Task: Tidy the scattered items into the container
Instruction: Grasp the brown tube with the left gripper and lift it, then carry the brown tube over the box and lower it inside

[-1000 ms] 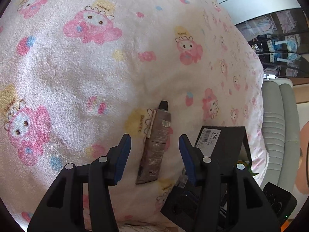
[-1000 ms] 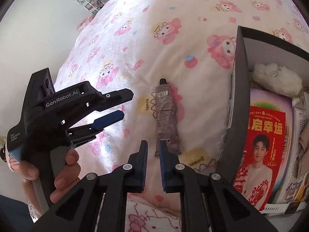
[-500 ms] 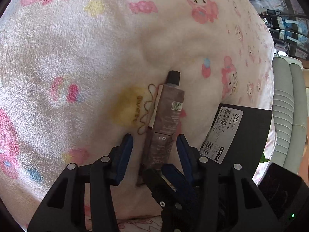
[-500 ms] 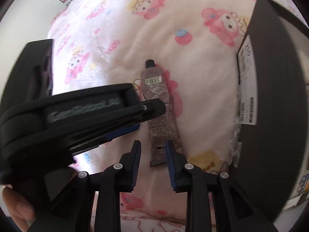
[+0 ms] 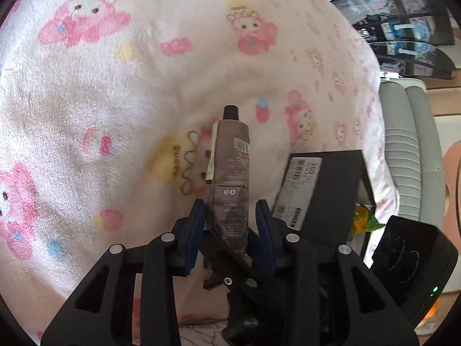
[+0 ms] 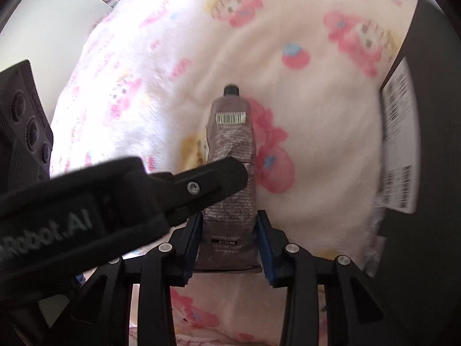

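On the bed, atop a pink cartoon-print blanket (image 5: 121,121), a crumpled brown-grey tube (image 5: 230,178) lies with its black cap pointing away from both cameras and its crimped tail toward them. Left gripper (image 5: 230,216): jaws have just been closing, tube's lower body between the blue pads; the left pad looks to be at the tube's edge, a gap shows at the right pad, so no clamp is evident. Right gripper (image 6: 229,230): jaws have just been opening, and they straddle the tube's flat tail end; each pad sits just beside an edge of the tube, firm pressing cannot be told through the blur. In the right wrist view the left gripper's black finger crosses over the tube's middle from the left. The container, a black box (image 5: 331,190) with a white barcode label, stands just right of the tube on the blanket, apart from it. A grey ribbed cushion (image 5: 403,144) lies beyond the box at right.
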`<state>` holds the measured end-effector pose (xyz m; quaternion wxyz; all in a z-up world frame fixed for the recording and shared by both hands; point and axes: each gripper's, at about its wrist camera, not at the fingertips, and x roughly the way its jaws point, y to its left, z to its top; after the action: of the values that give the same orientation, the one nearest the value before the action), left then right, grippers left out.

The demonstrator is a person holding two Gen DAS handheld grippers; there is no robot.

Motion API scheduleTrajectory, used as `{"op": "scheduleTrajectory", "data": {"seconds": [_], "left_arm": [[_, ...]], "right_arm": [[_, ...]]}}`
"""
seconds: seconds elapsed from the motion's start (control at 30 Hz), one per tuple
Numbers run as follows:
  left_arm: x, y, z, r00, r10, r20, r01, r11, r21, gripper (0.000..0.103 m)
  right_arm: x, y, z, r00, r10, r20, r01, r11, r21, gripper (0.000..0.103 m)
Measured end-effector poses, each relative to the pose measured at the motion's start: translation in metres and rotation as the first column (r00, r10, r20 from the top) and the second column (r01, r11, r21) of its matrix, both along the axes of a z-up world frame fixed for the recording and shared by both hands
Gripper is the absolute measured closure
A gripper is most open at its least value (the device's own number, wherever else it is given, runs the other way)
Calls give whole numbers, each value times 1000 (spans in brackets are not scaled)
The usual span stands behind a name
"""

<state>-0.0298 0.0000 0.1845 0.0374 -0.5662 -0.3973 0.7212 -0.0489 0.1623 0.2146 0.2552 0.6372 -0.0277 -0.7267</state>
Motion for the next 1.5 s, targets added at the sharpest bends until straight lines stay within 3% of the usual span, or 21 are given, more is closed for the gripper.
{"op": "scheduleTrajectory", "data": {"seconds": [0.17, 0.27, 0.33, 0.5, 0.7, 0.83, 1.07, 1.17, 1.3, 1.4, 1.5], "left_arm": [[34, 18, 61, 982, -47, -185, 54, 998, 35, 67], [43, 48, 88, 968, -97, -232, 98, 995, -5, 67], [49, 74, 98, 958, -132, -255, 134, 991, -11, 67], [55, 144, 115, 927, -235, -293, 242, 970, -12, 67], [35, 207, 99, 918, -274, -286, 329, 930, 164, 67], [24, 245, 89, 910, -327, -255, 359, 930, 85, 67], [-6, 267, 61, 925, -335, -181, 345, 939, 21, 67], [-16, 272, 48, 928, -343, -144, 349, 937, 17, 68], [-24, 277, 28, 933, -341, -114, 345, 938, 18, 68], [-28, 289, 21, 919, -376, -118, 381, 924, 26, 65], [-30, 298, 17, 916, -387, -107, 392, 919, 35, 64]], "right_arm": [[35, 29, 71, 984, 54, -171, -68, 995, -73, 72], [47, 51, 100, 978, 84, -190, -115, 981, -157, 83], [59, 73, 112, 978, 82, -191, -120, 973, -196, 84], [66, 129, 131, 968, 23, -251, -78, 973, -215, 84], [60, 215, 150, 957, -65, -284, -2, 973, -229, 84], [54, 244, 140, 958, -80, -274, 23, 979, -203, 84], [26, 262, 104, 972, -57, -226, 16, 983, -181, 84], [16, 263, 91, 972, -23, -236, -15, 987, -160, 84], [5, 273, 69, 979, -54, -195, 15, 981, -194, 84], [1, 276, 58, 981, -79, -176, 46, 982, -183, 85], [3, 278, 59, 972, -90, -217, 60, 989, -138, 86]]}}
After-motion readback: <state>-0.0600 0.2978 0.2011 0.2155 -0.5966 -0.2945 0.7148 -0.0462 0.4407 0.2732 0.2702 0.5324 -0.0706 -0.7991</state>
